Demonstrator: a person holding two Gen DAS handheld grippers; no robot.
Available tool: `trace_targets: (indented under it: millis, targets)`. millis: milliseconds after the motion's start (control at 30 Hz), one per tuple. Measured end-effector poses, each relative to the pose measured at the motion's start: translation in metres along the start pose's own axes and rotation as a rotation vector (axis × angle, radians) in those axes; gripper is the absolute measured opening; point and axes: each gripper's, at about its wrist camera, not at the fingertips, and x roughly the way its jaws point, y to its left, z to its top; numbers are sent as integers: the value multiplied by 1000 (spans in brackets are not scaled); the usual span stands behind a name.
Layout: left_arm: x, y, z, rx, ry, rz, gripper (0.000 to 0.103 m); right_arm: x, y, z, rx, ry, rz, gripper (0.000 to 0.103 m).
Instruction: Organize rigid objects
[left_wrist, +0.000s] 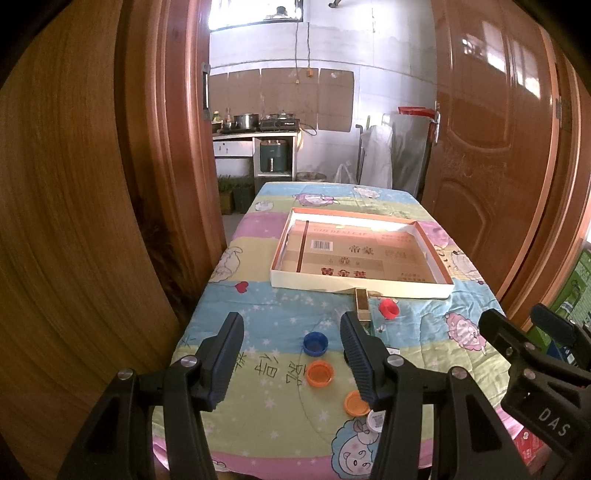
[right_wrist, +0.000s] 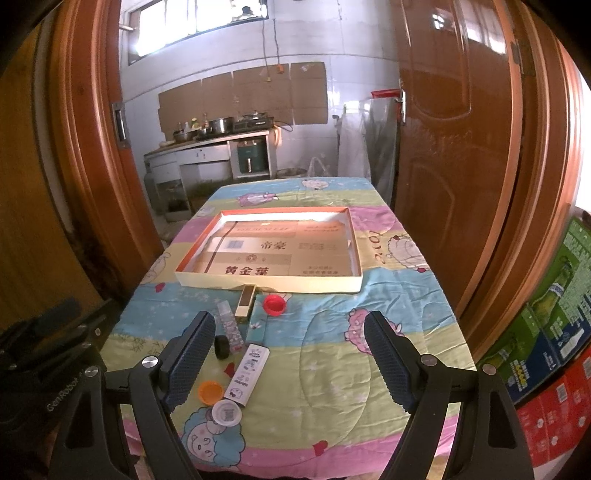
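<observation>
Cloth (right_wrist: 369, 295) was pastel pink/blue/yellow stripes w/ cartoon sheep; tray (right_wrist: 269, 286) white w/ orange rim; caps red (right_wrist: 273, 305), blue (left_wrist: 315, 343), orange (left_wrist: 320, 373); grippers black.

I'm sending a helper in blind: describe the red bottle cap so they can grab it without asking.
Start at the shallow cardboard tray on the cartoon-print tablecloth. Just in front of its near wall, right of a small gold-and-white box, lies the red cap, open side up. It is the only red cap; the others nearer the table's front edge are blue or orange.

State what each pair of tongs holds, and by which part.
Nothing: the left tongs and the right tongs both stand open and empty above the table.
</observation>
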Motion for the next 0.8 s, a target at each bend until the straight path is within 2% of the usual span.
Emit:
trace_targets:
  millis: [467,800]
  targets:
    - [13,2,-1,-5,30,2,55,12,-2,-4,9,23,11,84]
    - [43,14,-6,-27,71,-27,55,33,-11,-14,37,67,16,84]
